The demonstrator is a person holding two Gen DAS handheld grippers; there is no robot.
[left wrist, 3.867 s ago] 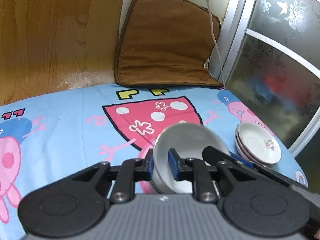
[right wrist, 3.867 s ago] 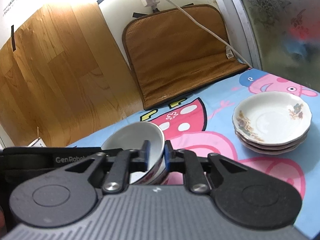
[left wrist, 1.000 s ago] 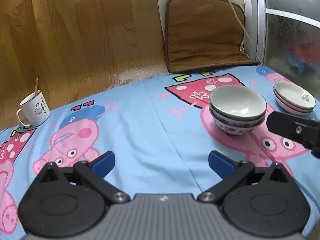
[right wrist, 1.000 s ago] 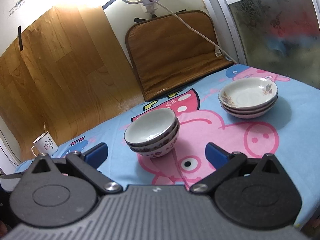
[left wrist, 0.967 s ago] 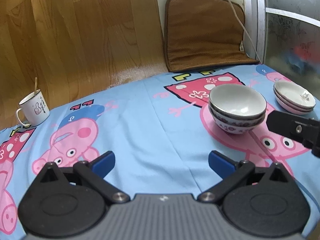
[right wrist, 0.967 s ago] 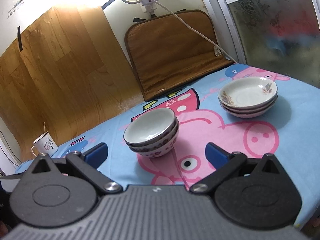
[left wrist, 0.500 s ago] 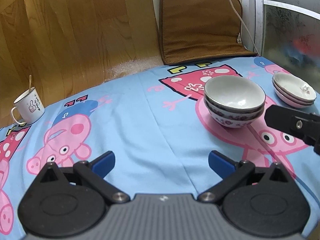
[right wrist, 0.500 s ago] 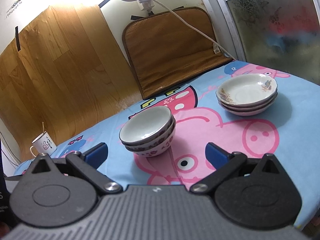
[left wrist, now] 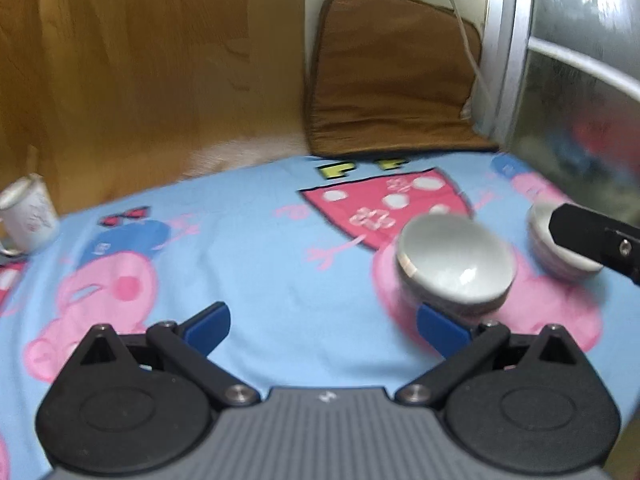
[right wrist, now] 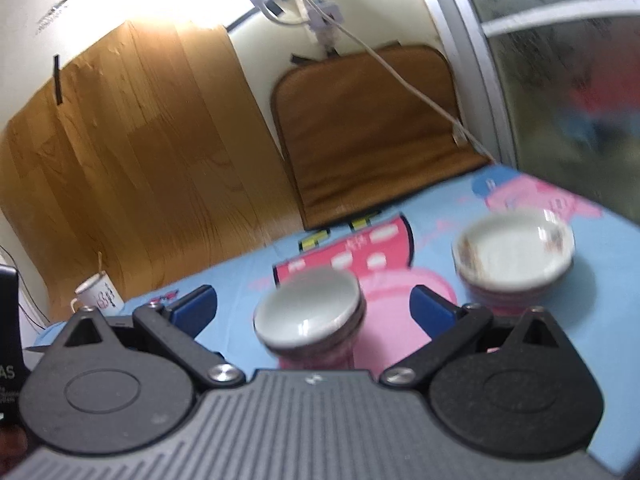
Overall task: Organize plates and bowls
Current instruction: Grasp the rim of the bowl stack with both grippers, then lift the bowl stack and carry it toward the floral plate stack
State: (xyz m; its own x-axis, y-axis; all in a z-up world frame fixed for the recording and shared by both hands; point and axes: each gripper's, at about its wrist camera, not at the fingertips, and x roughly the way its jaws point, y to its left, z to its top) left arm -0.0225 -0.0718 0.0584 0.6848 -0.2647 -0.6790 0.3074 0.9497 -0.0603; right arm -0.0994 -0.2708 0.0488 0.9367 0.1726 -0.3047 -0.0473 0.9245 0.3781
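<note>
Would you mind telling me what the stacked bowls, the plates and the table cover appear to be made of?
The stacked bowls look like glazed ceramic: white, glossy insides with bright glints. The plates seem the same, glossy white with small printed motifs, though blur hides detail. The table cover looks like printed fabric, matte with soft creases, but coated plastic cannot be ruled out.
</note>
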